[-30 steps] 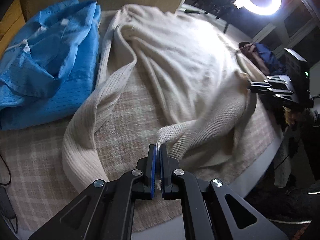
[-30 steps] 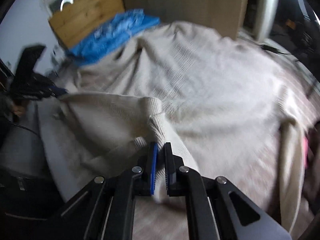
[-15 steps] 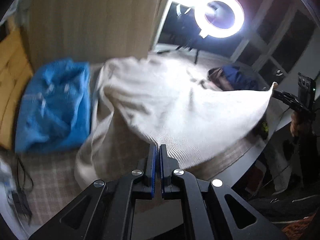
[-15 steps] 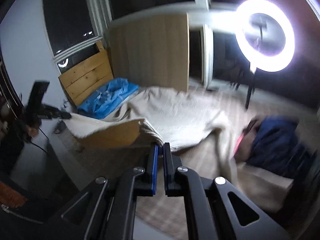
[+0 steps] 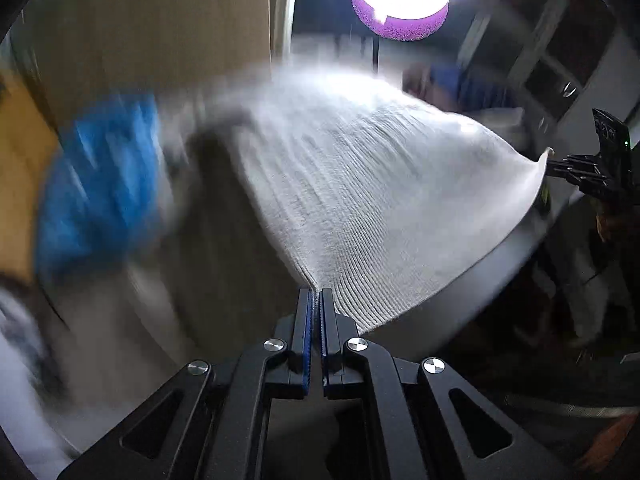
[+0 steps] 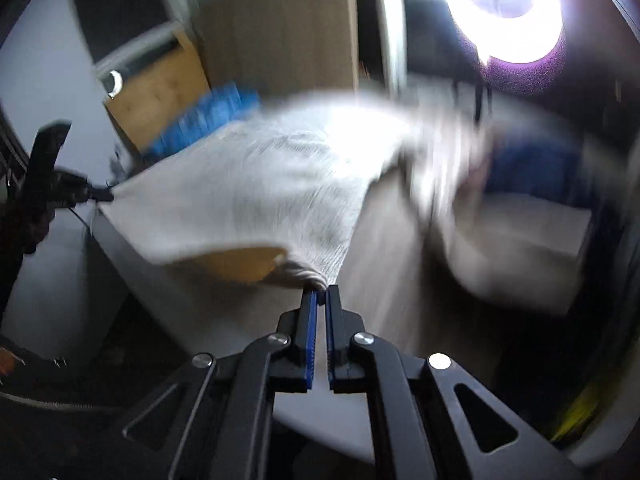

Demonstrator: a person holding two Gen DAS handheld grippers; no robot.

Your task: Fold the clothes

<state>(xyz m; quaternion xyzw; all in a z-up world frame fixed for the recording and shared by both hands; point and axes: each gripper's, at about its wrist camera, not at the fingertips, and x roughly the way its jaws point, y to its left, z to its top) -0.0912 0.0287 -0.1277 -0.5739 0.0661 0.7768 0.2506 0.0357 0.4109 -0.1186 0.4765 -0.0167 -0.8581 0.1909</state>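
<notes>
I hold the cream knitted sweater (image 5: 372, 184) up in the air with both tools. My left gripper (image 5: 316, 300) is clamped on one corner of its ribbed hem, and my right gripper (image 6: 322, 294) is clamped on the other corner, where the knit bunches a little. The cloth is stretched wide between them, above the table (image 6: 384, 264), and its far part is blurred, so I cannot tell how the sleeves hang. I see no fold in the sweater; it is spread open, not folded. I judge that the folding of this piece is not finished: it must come to lie flat and be doubled over. A blue garment (image 5: 96, 188) lies near the far side of the table; whether it is folded, I cannot tell from this blur.
</notes>
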